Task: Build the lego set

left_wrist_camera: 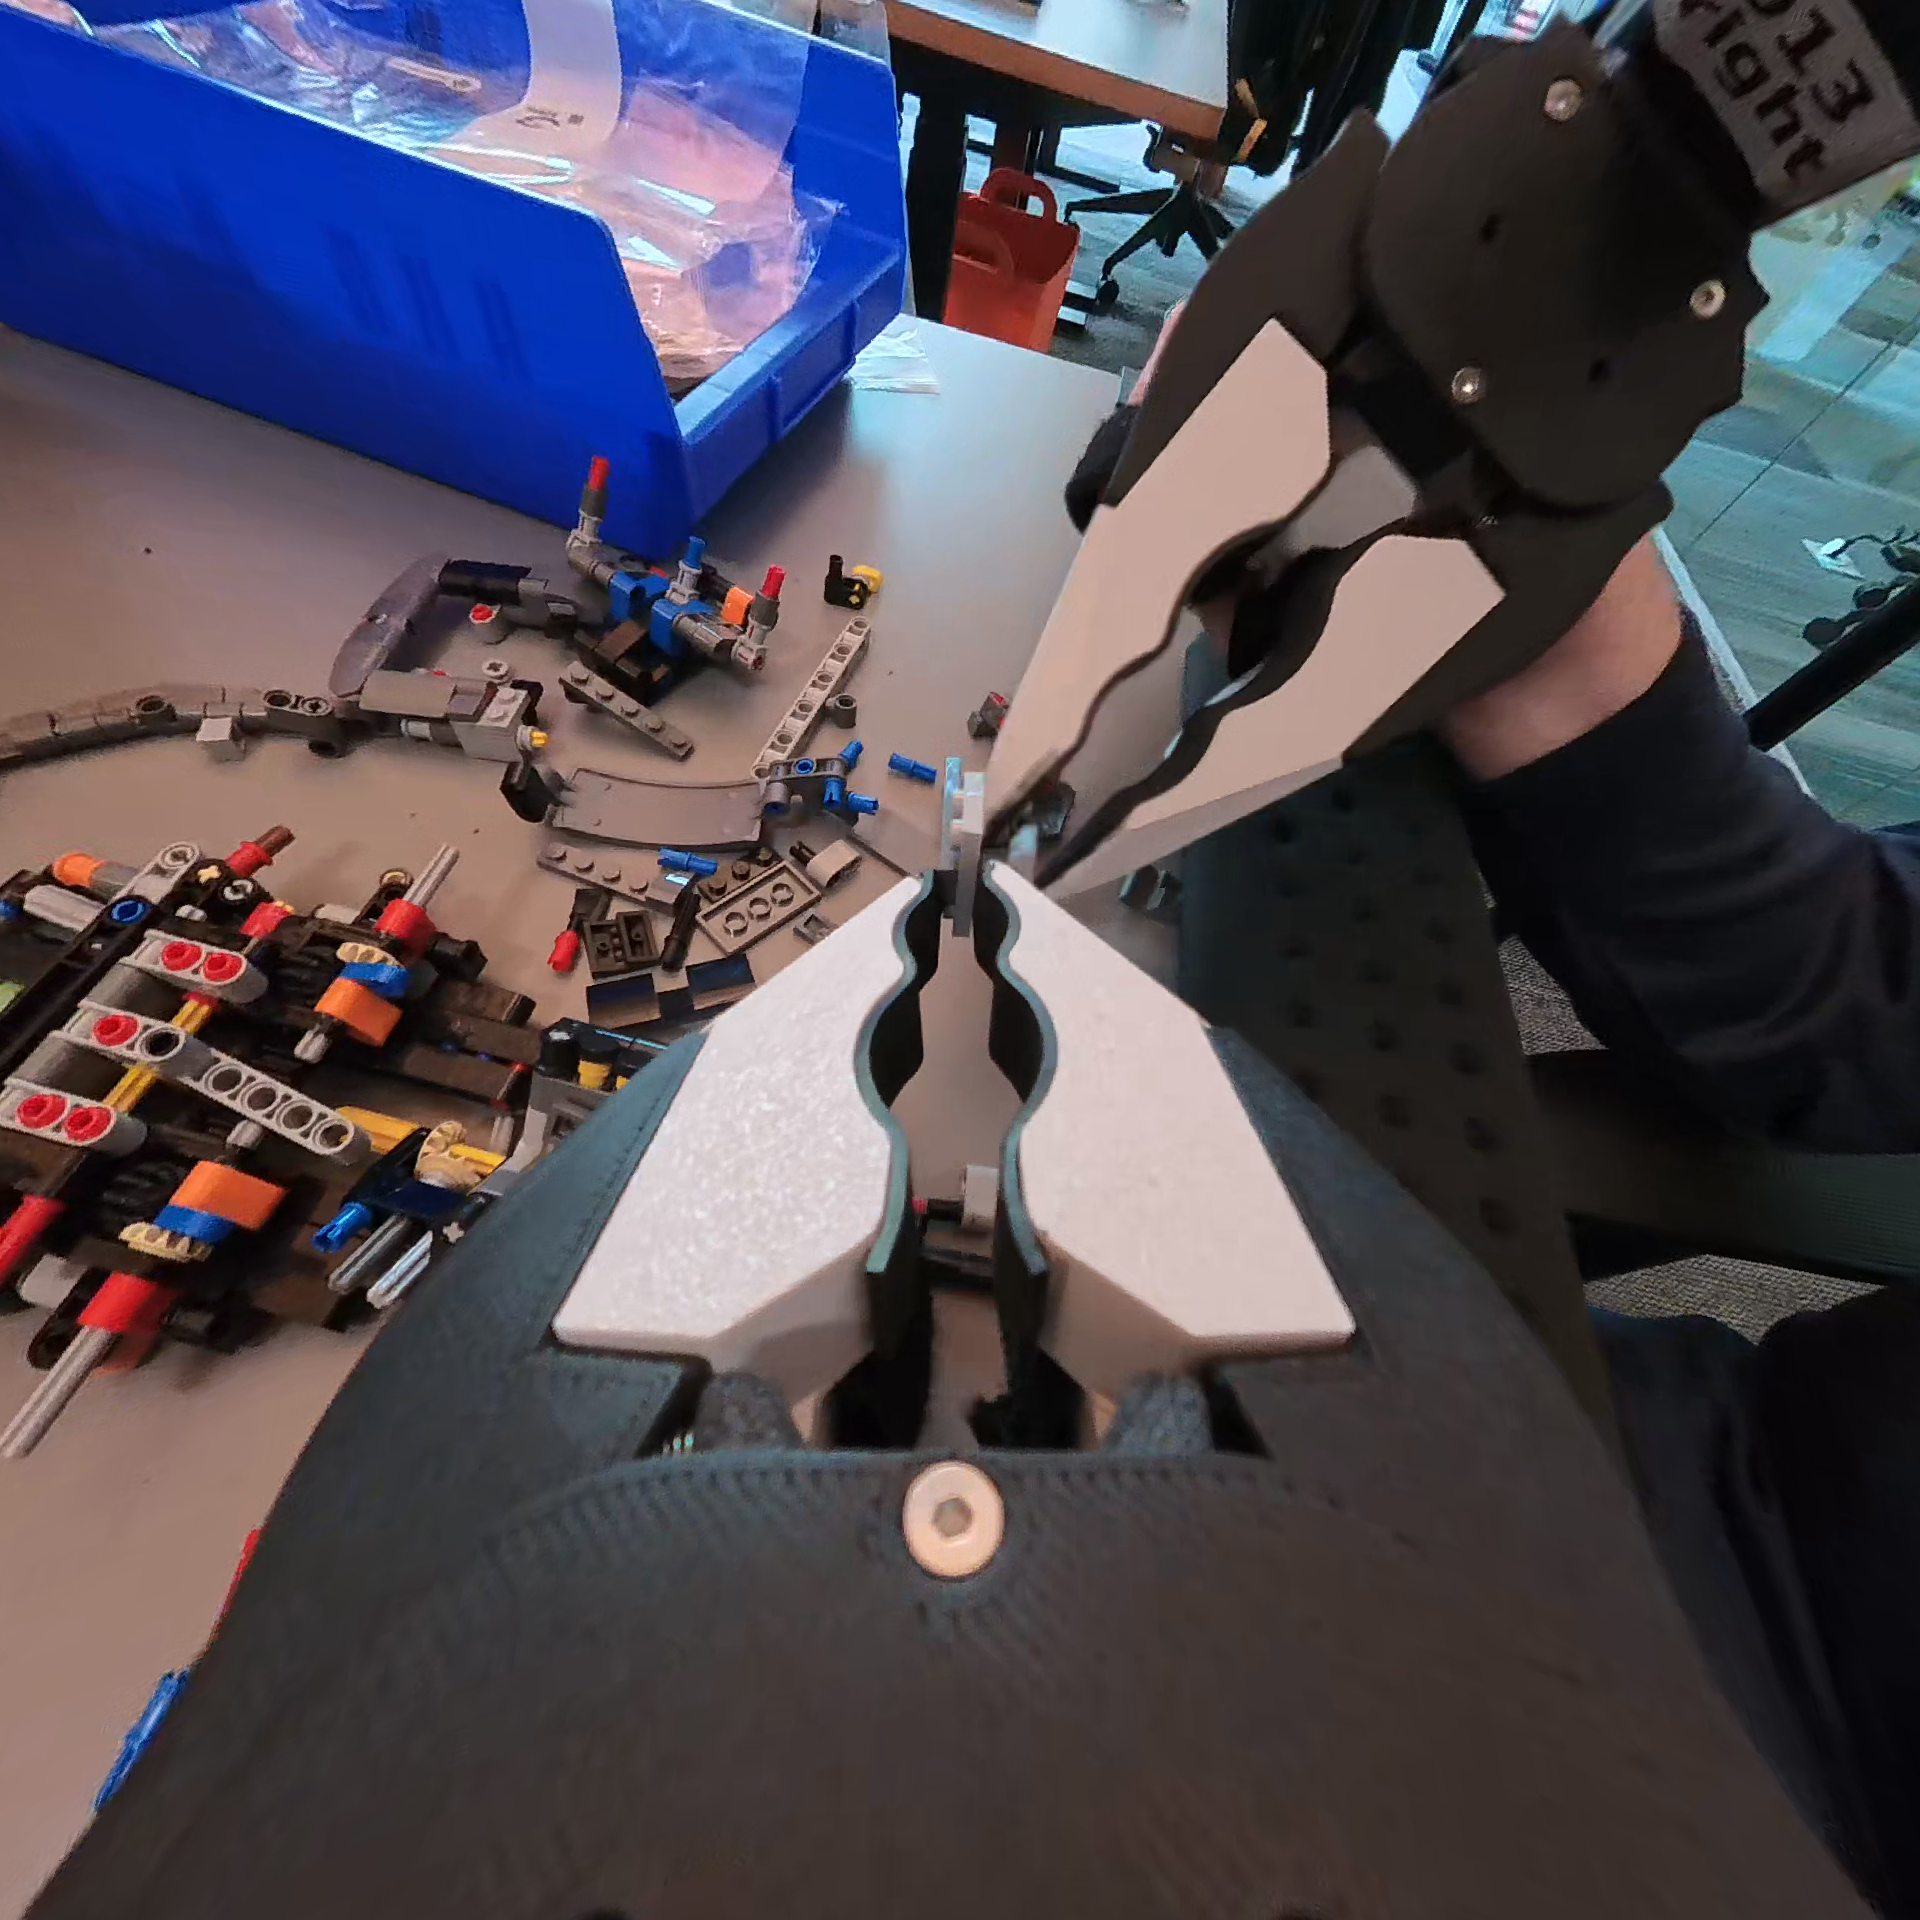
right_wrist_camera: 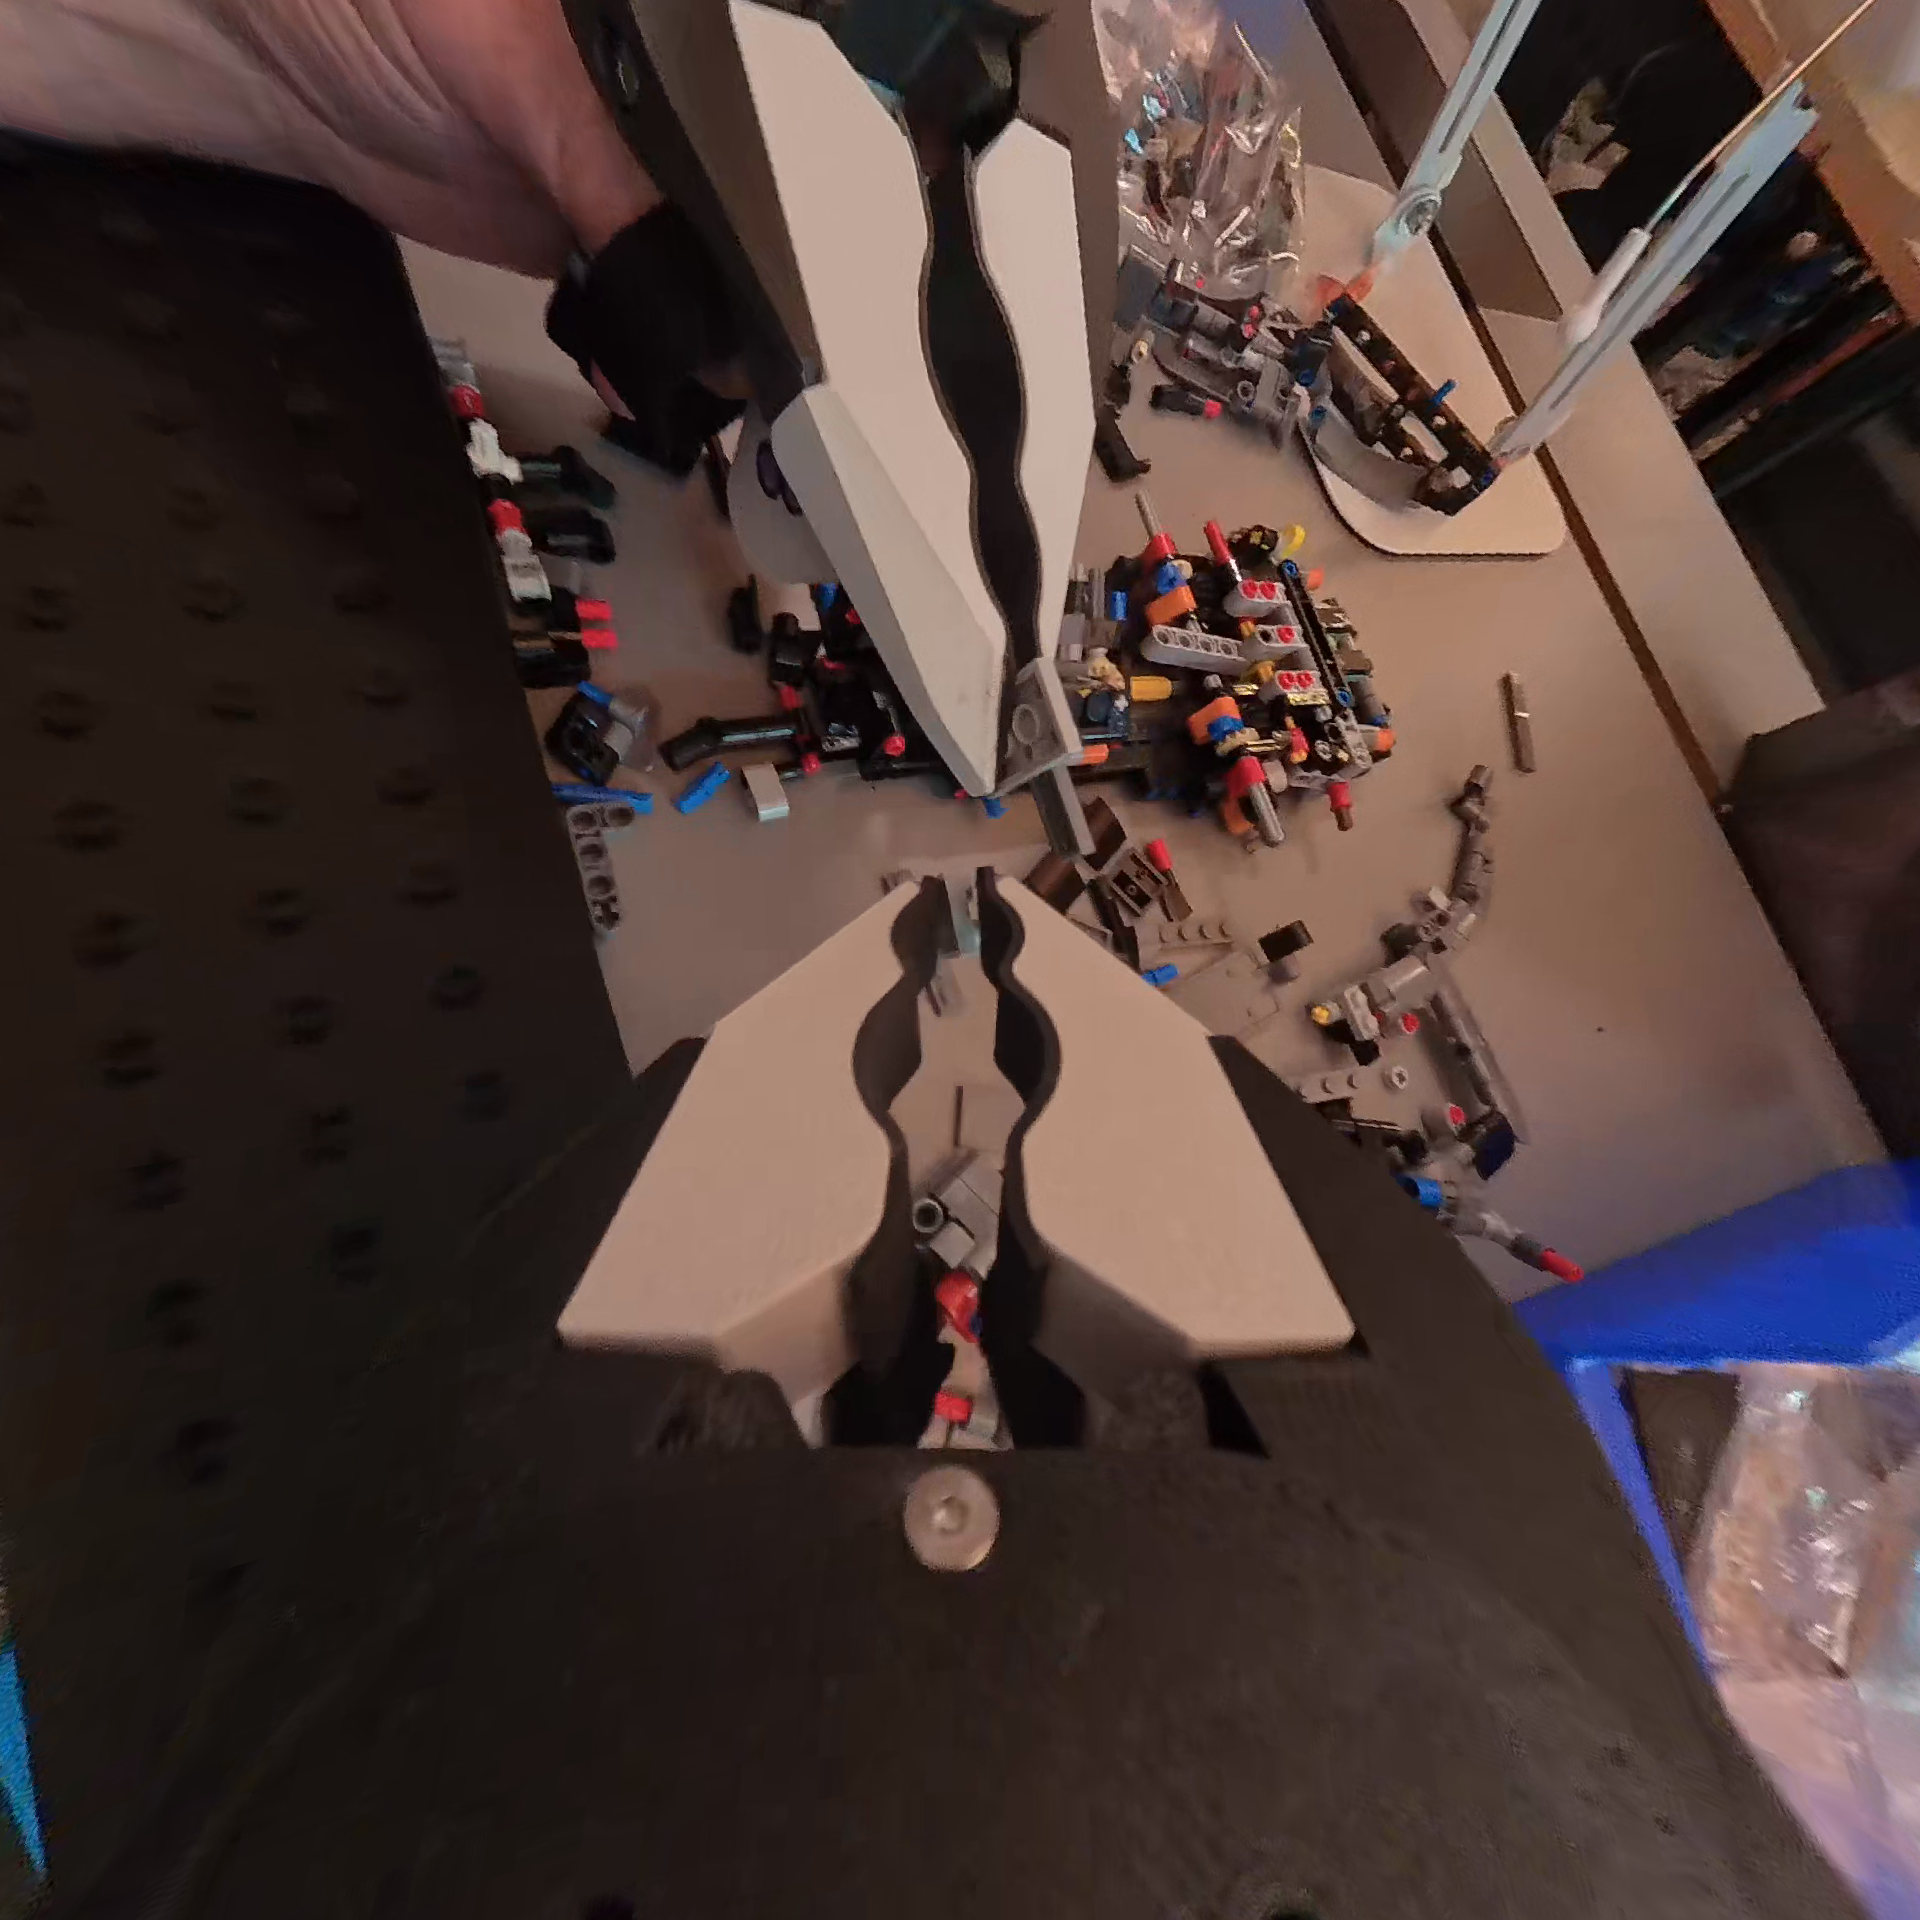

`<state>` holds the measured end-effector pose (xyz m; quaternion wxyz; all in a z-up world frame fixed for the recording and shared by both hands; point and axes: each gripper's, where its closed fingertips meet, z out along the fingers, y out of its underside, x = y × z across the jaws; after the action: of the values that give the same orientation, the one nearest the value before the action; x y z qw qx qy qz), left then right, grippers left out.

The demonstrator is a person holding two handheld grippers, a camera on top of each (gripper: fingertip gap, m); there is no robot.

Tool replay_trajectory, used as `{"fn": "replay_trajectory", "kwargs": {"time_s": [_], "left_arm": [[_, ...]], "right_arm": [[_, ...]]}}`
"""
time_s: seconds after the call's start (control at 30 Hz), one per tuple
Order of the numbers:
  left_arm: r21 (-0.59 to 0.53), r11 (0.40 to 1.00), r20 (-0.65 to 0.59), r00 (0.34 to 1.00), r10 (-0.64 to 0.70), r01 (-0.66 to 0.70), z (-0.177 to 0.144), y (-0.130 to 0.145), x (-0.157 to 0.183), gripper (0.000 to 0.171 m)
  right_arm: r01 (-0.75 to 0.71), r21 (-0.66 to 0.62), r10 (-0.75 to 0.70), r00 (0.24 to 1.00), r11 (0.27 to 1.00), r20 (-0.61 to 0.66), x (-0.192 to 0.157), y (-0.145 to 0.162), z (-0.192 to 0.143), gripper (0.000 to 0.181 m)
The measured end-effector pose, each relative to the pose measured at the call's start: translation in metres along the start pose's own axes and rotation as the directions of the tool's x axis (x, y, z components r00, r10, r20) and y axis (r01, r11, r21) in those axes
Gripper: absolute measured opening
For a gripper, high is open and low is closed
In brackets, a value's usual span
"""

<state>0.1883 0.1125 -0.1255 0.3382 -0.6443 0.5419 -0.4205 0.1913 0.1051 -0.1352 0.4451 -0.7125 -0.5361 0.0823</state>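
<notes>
On the left of the table sits the half-built model, with loose pieces scattered toward the blue bin. Mid-air near the table's edge, the left gripper is pinched shut on a small grey plate, which looks light, stiff and slippery, best held by its flat faces. Further right, the right gripper is closed on a tiny grey piece, nearly touching the plate.

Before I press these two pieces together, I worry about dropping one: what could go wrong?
1. The left tongs pinch the small light-grey plate only at their tips; pressing could twist it free.
2. The right tongs likewise hold a tiny grey piece; it might fall among the loose bricks.
</notes>
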Motion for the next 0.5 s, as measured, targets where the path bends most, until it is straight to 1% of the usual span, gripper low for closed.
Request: {"fn": "replay_trajectory", "kwargs": {"time_s": [0.03, 0.1, 0.23, 0.3, 0.37, 0.5], "left_arm": [[-0.005, 1.000, 0.000, 1.000, 0.002, -0.002, 0.000, 0.001, 0.000, 0.004], [-0.018, 1.000, 0.001, 1.000, 0.013, -0.013, 0.002, 0.003, 0.001, 0.004], [-0.048, 0.998, -0.010, 0.999, 0.050, -0.050, 0.007, 0.007, 0.006, 0.003], [-0.050, 0.996, -0.022, 0.997, 0.071, -0.072, 0.008, 0.007, 0.011, 0.003], [-0.066, 0.993, -0.007, 0.995, 0.096, -0.096, 0.009, 0.009, 0.010, 0.004], [-0.069, 0.992, -0.020, 0.995, 0.101, -0.102, 0.008, 0.009, 0.013, 0.004]], "right_arm": [[-0.020, 0.001, 0.020, 1.000, 1.000, 0.007, 0.000, 0.000, 0.000, 0.010], [-0.047, -0.026, 0.046, 0.999, 0.999, -0.009, 0.006, 0.007, 0.001, 0.017], [-0.063, 0.003, 0.063, 0.997, 0.998, -0.051, 0.014, 0.002, -0.001, 0.023], [-0.040, 0.005, 0.040, 0.998, 0.999, -0.049, 0.011, -0.001, 0.000, 0.016], [-0.013, -0.017, 0.012, 0.999, 1.000, -0.050, 0.009, 0.000, 0.002, 0.006], [0.033, -0.044, -0.036, 0.997, 0.998, -0.062, 0.007, 0.002, 0.002, 0.005]]}}
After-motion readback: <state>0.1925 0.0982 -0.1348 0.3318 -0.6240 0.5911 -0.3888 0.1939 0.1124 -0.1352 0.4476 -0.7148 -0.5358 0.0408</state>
